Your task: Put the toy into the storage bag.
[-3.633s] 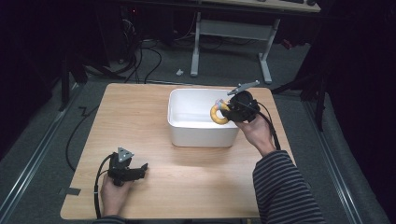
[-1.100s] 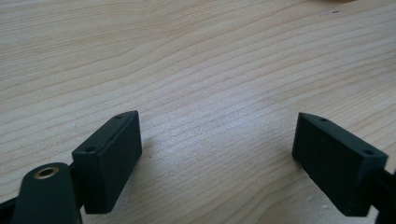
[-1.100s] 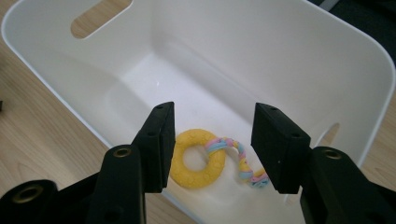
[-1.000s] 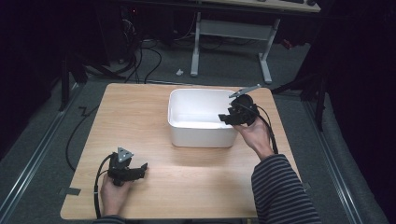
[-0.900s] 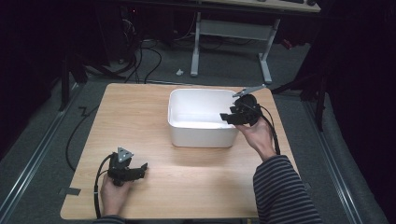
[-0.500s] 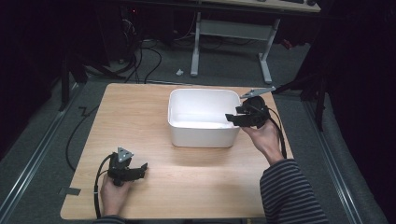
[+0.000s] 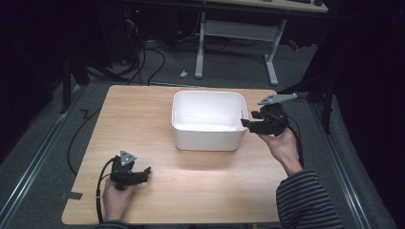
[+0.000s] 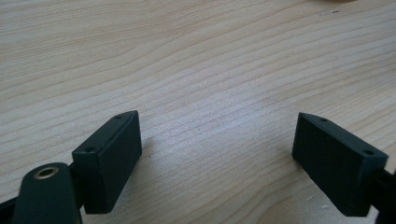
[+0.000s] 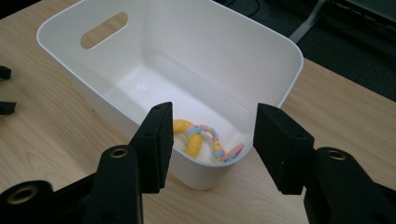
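A white plastic bin [image 7: 208, 94] stands on the wooden table [image 7: 143, 124], slightly right of centre. In its near corner lies a yellow ring toy [image 9: 192, 137] with a pastel striped loop on it. My right gripper [image 7: 247, 120] hovers just outside the bin's right wall, pointing at it. Its jaws are open and have just been closing a little, with nothing between them. In the right gripper view the right gripper [image 9: 212, 123] frames the bin [image 9: 196, 42] from outside its rim. My left gripper [image 7: 144, 172] rests open on the table at the front left, and bare wood lies between its jaws [image 8: 217, 140].
Behind the table stands a desk frame [image 7: 239, 33] with white legs, and cables [image 7: 148, 57] lie on the dark floor. The table's right edge [image 7: 298, 157] runs under my right forearm.
My right gripper held the yellow ring over the bin earlier; now the ring lies in the bin. The right gripper has drawn back to the right, past the rim. The left gripper has not moved.
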Available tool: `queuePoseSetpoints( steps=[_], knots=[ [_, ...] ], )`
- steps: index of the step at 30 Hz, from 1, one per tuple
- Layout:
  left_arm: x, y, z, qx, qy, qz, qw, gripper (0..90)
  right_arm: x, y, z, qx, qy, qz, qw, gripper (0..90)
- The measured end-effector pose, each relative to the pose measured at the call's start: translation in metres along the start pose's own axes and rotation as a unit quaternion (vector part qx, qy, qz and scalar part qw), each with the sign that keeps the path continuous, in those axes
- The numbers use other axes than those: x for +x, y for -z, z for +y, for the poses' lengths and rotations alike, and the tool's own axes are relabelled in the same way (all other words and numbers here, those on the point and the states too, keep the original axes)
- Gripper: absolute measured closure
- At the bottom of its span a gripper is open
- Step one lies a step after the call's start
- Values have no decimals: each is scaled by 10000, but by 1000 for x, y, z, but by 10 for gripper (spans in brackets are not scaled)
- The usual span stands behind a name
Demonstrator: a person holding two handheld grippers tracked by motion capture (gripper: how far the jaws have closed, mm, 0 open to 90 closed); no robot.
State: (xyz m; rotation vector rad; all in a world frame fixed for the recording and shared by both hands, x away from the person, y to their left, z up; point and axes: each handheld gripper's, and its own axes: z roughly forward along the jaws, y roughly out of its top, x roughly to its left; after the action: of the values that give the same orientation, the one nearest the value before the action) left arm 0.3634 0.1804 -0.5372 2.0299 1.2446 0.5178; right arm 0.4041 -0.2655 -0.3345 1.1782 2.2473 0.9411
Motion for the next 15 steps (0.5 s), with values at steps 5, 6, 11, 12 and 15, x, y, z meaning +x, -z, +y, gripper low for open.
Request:
queuePoseSetpoints(
  steps=[5, 6, 11, 12, 15],
  knots=[
    [0, 0, 0, 0, 0, 0, 10000, 161, -3, 13, -8, -92, -42, -73, 9999, 483],
    [0, 0, 0, 1, -3, 1, 10000, 160, -4, 15, -10, -134, -61, -76, 9999, 483],
    [0, 0, 0, 1, -2, 1, 10000, 160, -6, 24, -19, -235, -141, -87, 9996, 483],
    [0, 0, 0, 1, -2, 1, 10000, 160, -6, 26, -21, -241, -139, -101, 9996, 481],
    [0, 0, 0, 4, -6, 2, 10000, 160, -7, 29, -25, -275, -175, -117, 9994, 477]
  ],
)
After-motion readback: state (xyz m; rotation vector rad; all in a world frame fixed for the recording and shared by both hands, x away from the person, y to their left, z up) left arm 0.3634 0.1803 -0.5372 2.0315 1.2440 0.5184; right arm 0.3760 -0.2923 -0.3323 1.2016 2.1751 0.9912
